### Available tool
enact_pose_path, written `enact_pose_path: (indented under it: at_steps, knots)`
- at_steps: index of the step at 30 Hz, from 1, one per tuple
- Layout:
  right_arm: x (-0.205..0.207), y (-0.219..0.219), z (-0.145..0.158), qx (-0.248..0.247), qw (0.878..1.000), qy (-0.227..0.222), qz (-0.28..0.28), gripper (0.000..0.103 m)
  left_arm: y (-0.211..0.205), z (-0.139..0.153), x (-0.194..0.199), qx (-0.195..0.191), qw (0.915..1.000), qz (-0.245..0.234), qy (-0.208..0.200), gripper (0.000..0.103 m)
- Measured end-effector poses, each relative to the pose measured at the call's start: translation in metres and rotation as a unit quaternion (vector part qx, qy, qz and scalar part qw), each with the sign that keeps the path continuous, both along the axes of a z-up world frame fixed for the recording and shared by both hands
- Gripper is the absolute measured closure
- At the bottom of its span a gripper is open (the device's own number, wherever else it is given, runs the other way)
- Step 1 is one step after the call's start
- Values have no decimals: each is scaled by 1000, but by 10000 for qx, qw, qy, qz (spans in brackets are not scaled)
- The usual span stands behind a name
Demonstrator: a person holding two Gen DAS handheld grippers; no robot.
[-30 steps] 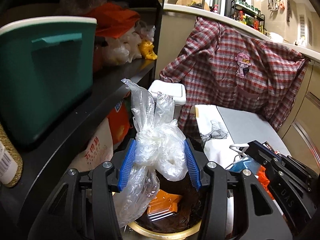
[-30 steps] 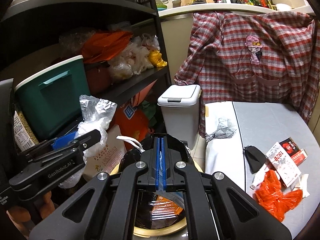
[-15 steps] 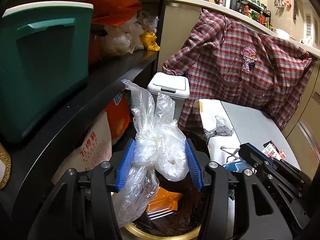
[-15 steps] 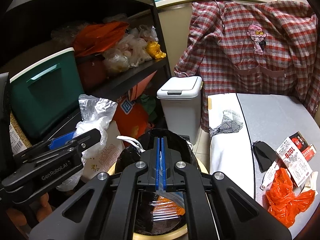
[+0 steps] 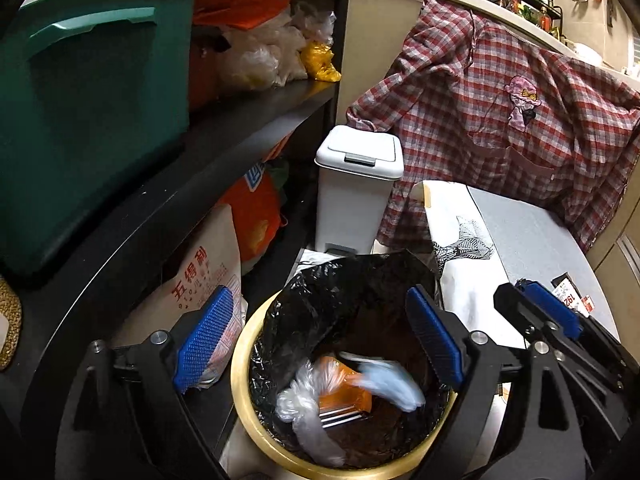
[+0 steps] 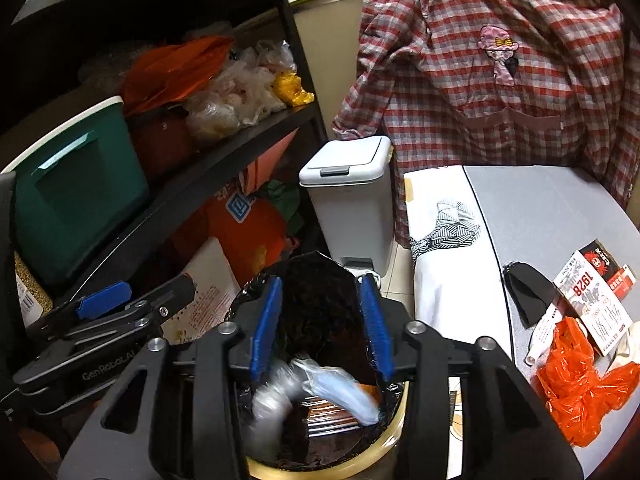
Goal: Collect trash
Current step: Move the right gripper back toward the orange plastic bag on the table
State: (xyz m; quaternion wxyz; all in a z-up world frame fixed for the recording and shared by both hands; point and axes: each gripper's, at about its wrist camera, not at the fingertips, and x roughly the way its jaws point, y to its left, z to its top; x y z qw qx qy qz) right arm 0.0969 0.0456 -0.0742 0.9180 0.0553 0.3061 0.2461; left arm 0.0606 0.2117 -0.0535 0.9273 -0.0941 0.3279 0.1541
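Two tools: I have both hanging over the yellow bin (image 5: 240, 384), side by side, neither one holding anything.
Left tool (image 5: 320, 336): spread wide, its blue pads (image 5: 204, 332) well apart with the bin mouth showing between them.
Right tool (image 6: 320, 324): parted to a moderate gap, narrower than the left one, nothing between its pads (image 6: 266, 324).
Clear plastic bag (image 5: 304, 404): below my left tool, inside the bin's black liner (image 5: 340, 296); it is motion-blurred, so I cannot tell whether it has come to rest.
Pale blue piece (image 6: 340, 394): also blurred, inside the liner just right of the clear bag, lying over an orange packet (image 5: 344, 394).
Orange plastic bag (image 6: 580, 388): on the grey table (image 6: 560, 216), off to the right of my right tool, near the table's front edge.
Printed packet (image 6: 592, 300): on the table, touching the orange bag's far side, with a black pouch (image 6: 528, 292) just to its left.
White pedal bin (image 6: 348, 200): lid down, straight ahead beyond the yellow bin.
Shelf (image 5: 224, 140): to the left of both tools, carrying a green box (image 5: 88, 112).
Plaid shirt (image 6: 492, 80): draped ahead, behind the table.
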Motion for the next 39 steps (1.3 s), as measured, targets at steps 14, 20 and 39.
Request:
enact_pose_path:
  at_steps: [14, 20, 39]
  knots:
    - [-32, -26, 21, -155, 9988, -442, -159, 51, -10, 13, -20, 394, 9988, 89, -277, 10]
    - [-65, -47, 35, -372, 9962, -778, -119, 41, -17, 24, -42, 371, 9982, 264, -402, 8]
    - [-132, -140, 70, -72, 9903, -1262, -567, 27, -102, 82, -95, 569, 9932, -308, -970, 8]
